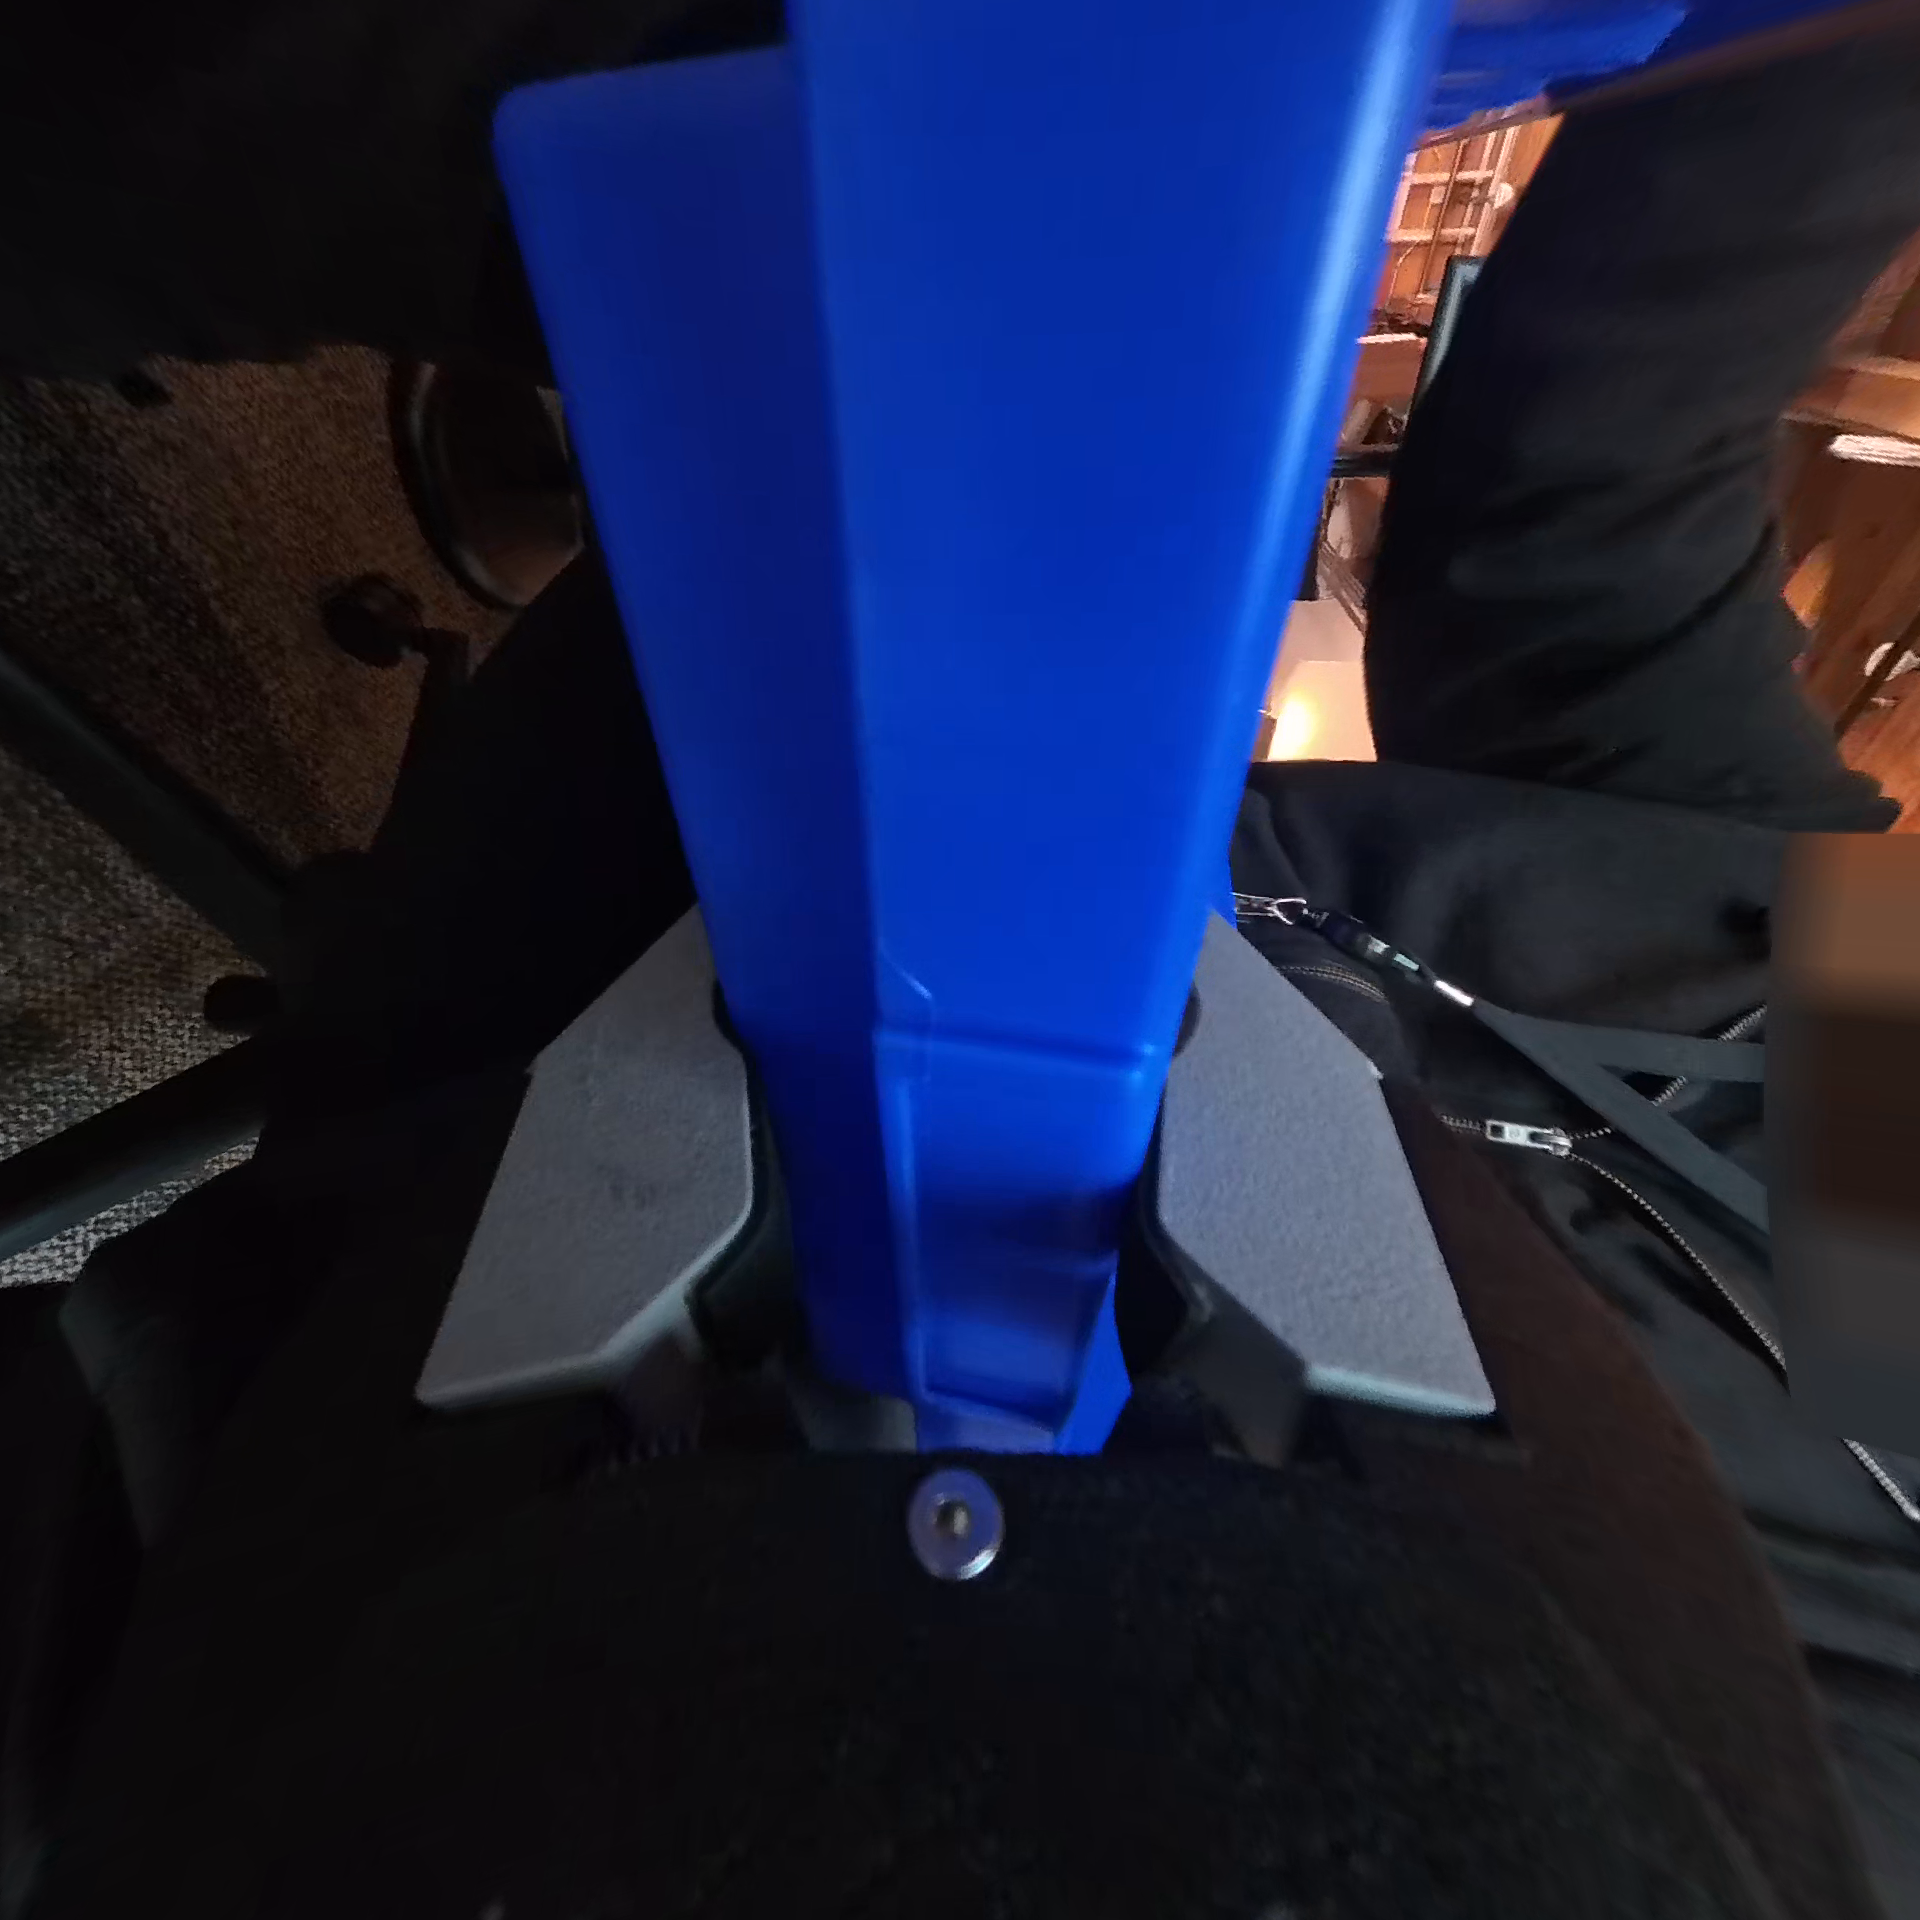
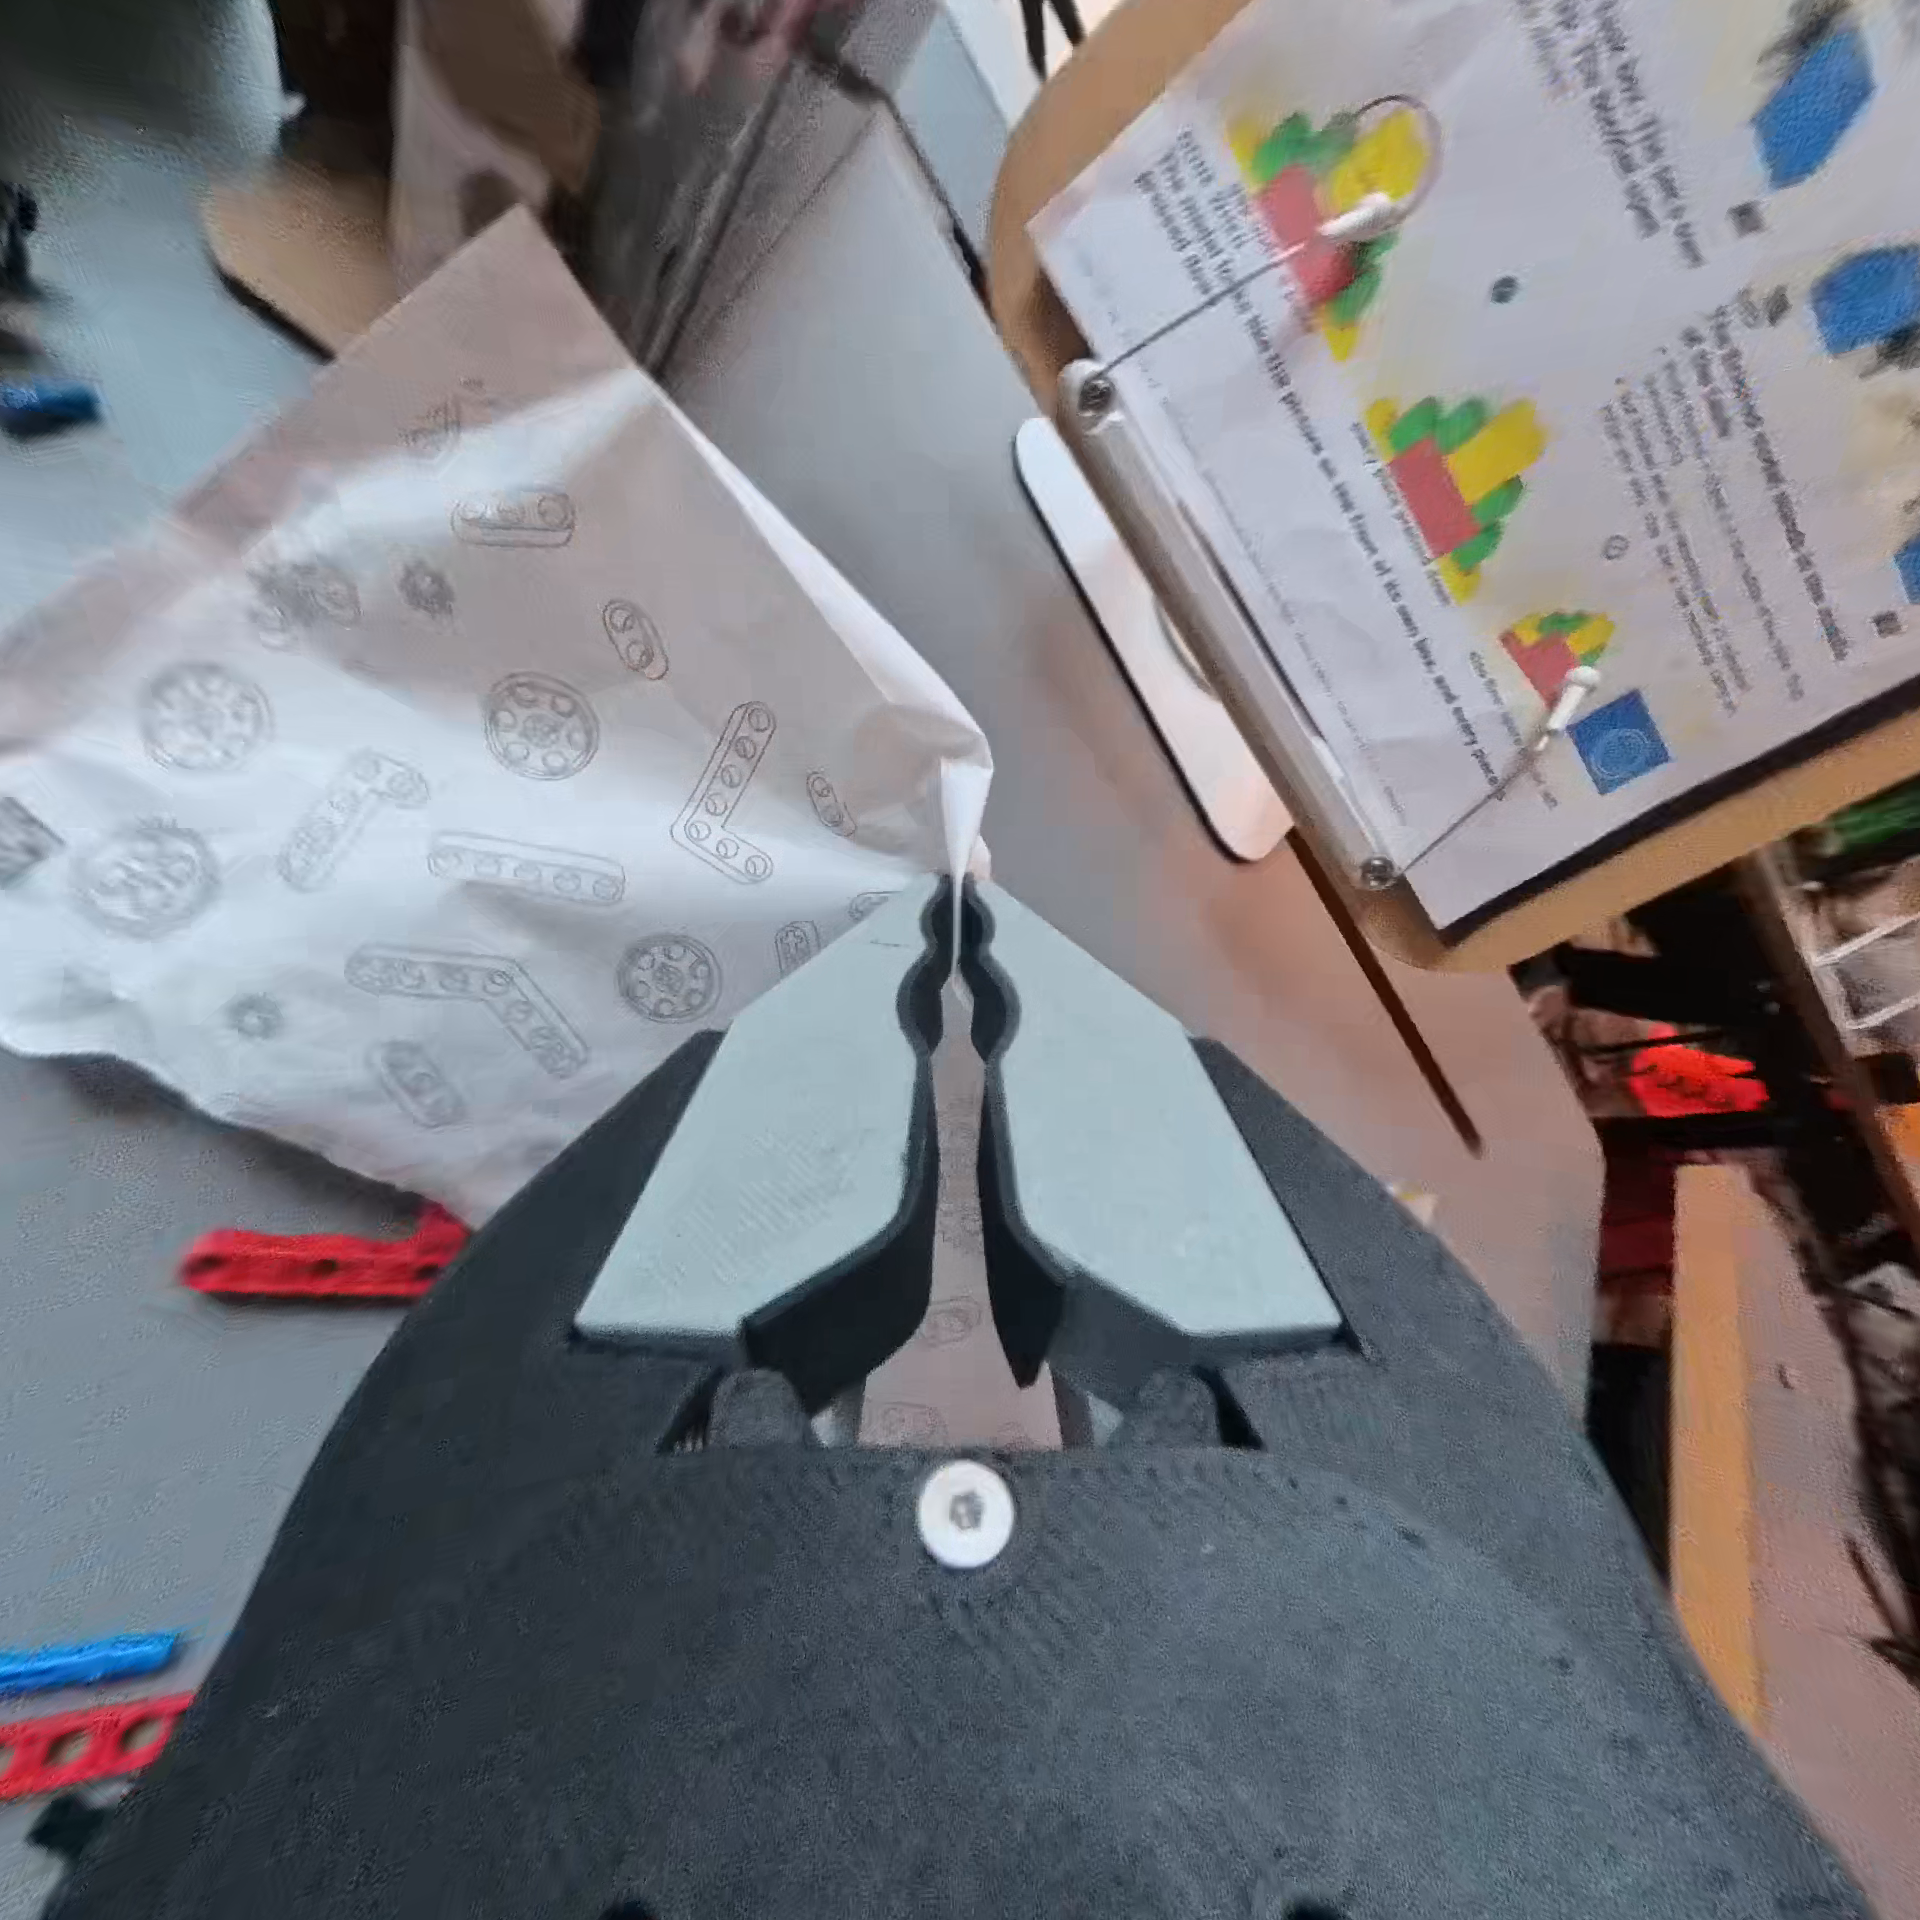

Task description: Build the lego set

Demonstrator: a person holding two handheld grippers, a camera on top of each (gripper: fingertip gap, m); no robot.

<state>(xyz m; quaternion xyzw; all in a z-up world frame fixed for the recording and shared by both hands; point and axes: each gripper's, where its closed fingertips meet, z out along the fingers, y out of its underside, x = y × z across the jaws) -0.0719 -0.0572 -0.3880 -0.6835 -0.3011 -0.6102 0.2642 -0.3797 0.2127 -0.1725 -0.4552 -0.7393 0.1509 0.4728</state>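
Pinching a corner of the paper bag [image 2: 468, 748], the right gripper [image 2: 961, 935] has its fingers [image 2: 821, 1122] closed together on the bag's thin white edge, which runs down through the narrow wavy slot between the pads. The rest of the bag spreads out to the left of the fingers, crumpled and lifted at the held corner, its lower part resting on the grey counter [image 2: 156, 1403]. It is printed with outline drawings of beams and gears. A red beam [image 2: 322, 1262] lies on the counter just below the bag, partly tucked under its edge, left of the gripper body. Farther down at the left edge lie a blue beam [image 2: 88, 1662] and another red one [image 2: 83, 1740]. To the upper right stands a wooden stand [image 2: 1049, 177] holding an instruction sheet [image 2: 1507, 436] under a thin wire.

In the left wrist view, the left gripper [image 1: 956, 1195] has its fingers [image 1: 613, 1195] clamped on a tall blue bin [image 1: 987, 623], which fills the gap between them and rises out of the top of the frame. Behind it are speckled carpet [image 1: 187, 540] on the left and a person's black jacket [image 1: 1538, 935] with zips on the right.
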